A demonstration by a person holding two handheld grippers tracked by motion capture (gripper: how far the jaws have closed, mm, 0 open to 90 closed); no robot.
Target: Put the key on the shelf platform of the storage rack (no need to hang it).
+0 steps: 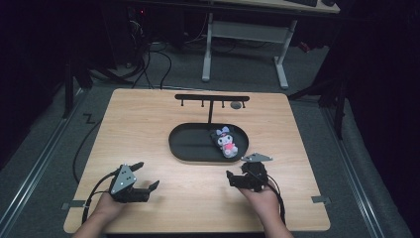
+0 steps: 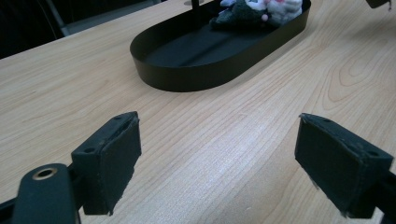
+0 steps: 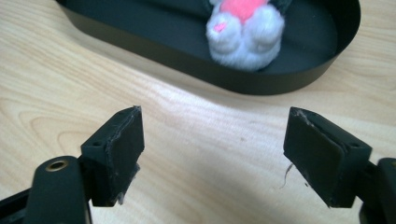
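A small plush toy [image 1: 226, 141] with a dark head, white body and pink front lies in the right half of a black oval tray [image 1: 185, 148] at the table's middle. My left gripper [image 1: 148, 174] rests open near the front left of the table, angled toward the tray. In the left gripper view the gripper [image 2: 217, 158] holds nothing, and the tray [image 2: 187, 79] and plush [image 2: 252, 11] lie ahead. My right gripper [image 1: 237, 170] is open just in front of the tray's right end. Its own view shows the gripper [image 3: 212, 154] empty, with the plush's feet [image 3: 245, 42] close beyond the tray wall [image 3: 280, 84].
A black T-shaped rack with hooks [image 1: 212, 97] rises from the tray's far side, with a small grey round piece [image 1: 236, 105] at its right end. Bare wooden tabletop [image 1: 148, 124] surrounds the tray. A white desk frame [image 1: 245, 34] and cables stand on the floor beyond.
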